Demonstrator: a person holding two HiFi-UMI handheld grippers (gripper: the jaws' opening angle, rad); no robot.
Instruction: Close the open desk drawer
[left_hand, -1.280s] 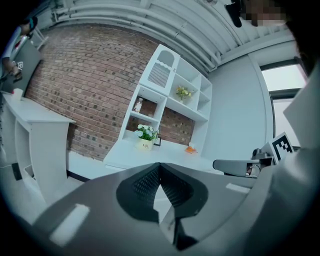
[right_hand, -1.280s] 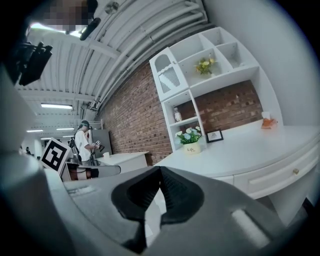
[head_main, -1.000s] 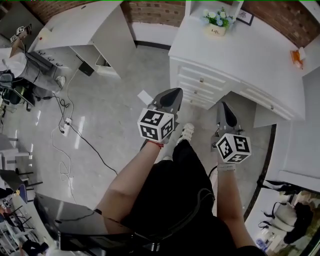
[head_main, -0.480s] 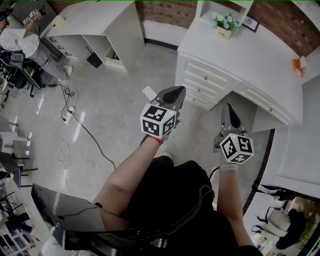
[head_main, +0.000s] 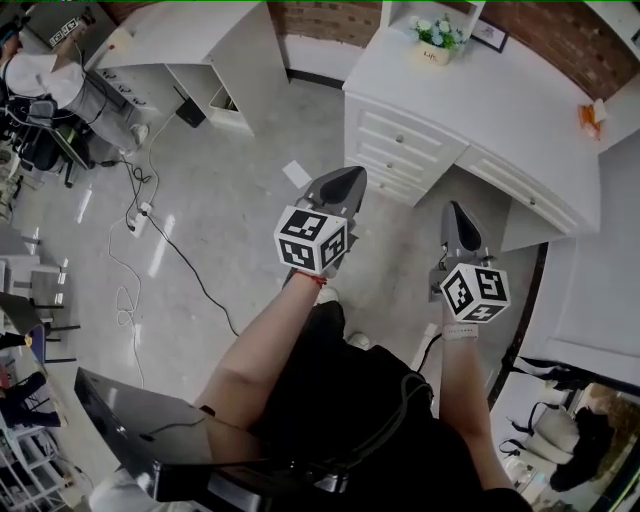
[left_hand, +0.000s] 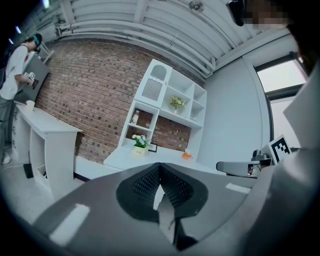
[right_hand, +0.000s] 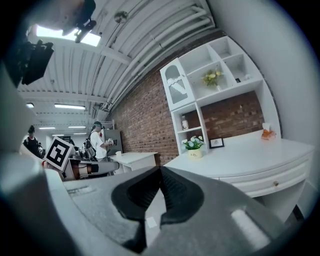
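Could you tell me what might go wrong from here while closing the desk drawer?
1. A black cable trails across the grey floor left of the person; a sidestep could snag it.
2. The left gripper and right gripper, both shut, hang short of the white desk, and which drawer stands open is hard to tell, so the wrong front might get pushed.

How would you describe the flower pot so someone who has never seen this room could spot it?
Find the white desk with drawers, standing against the brick wall. At its back corner stands a small pale pot of white flowers. Unlike the flat, dark framed picture beside it and the orange thing at the desk's far end, it is topped with blooms.
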